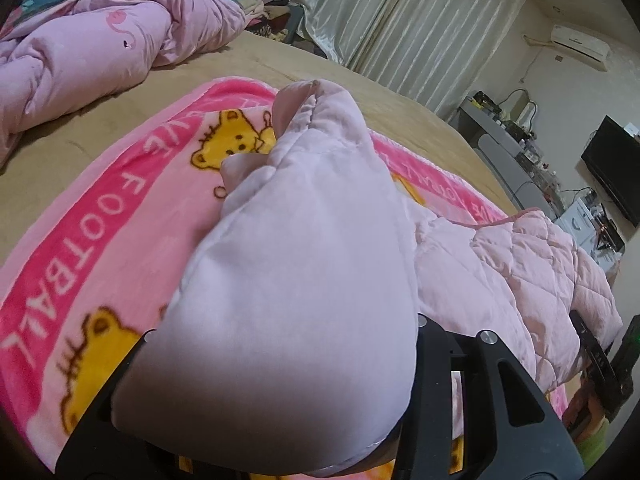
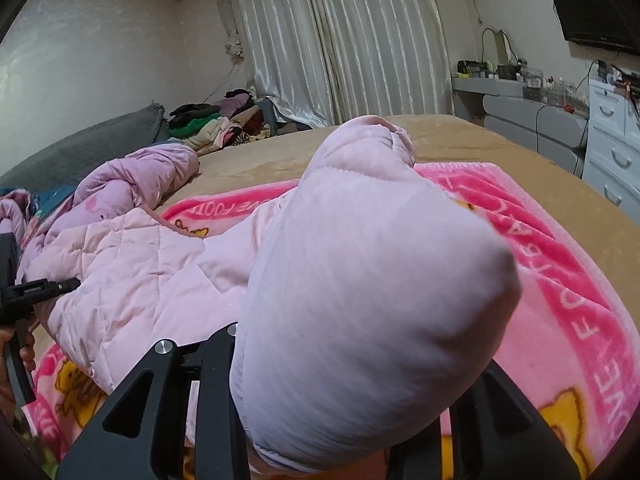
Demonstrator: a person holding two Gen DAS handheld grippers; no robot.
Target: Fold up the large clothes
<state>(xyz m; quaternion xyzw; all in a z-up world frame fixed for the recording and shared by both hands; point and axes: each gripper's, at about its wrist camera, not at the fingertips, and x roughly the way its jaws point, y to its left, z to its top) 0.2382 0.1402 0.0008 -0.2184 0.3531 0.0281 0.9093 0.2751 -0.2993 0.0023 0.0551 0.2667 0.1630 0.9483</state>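
Bedding fills most of what I see from both wrists. Starting at the left of the left wrist view, a crumpled lilac duvet [image 1: 100, 56] lies on the tan bed sheet [image 1: 280, 60], well apart from the work. Nearer me is the pink "FOOTBALL" blanket [image 1: 100, 240] with yellow bear prints, spread flat over the sheet. On it lies the task's garment, a pale pink quilted jacket [image 1: 500, 264]. My left gripper [image 1: 280, 432] is clamped on one of the jacket's sleeves [image 1: 304, 240]; the puffy fabric bulges out between the black fingers and hides their tips, and the sleeve runs up and away toward its cuff. Further right the quilted body sags over the blanket, and at the far right edge I can see the other gripper's black frame. A dark television [image 1: 612, 168] hangs on the wall beyond.

In the right wrist view, the left gripper's body shows at the far left edge beside the jacket's quilted body [image 2: 132, 264]. To its right, my right gripper [image 2: 352, 432] is closed on the other sleeve [image 2: 368, 272], which swells up between the fingers and covers the tips. Pink blanket lies under it on the right, with white drawers [image 2: 612, 160] past the bed's edge.
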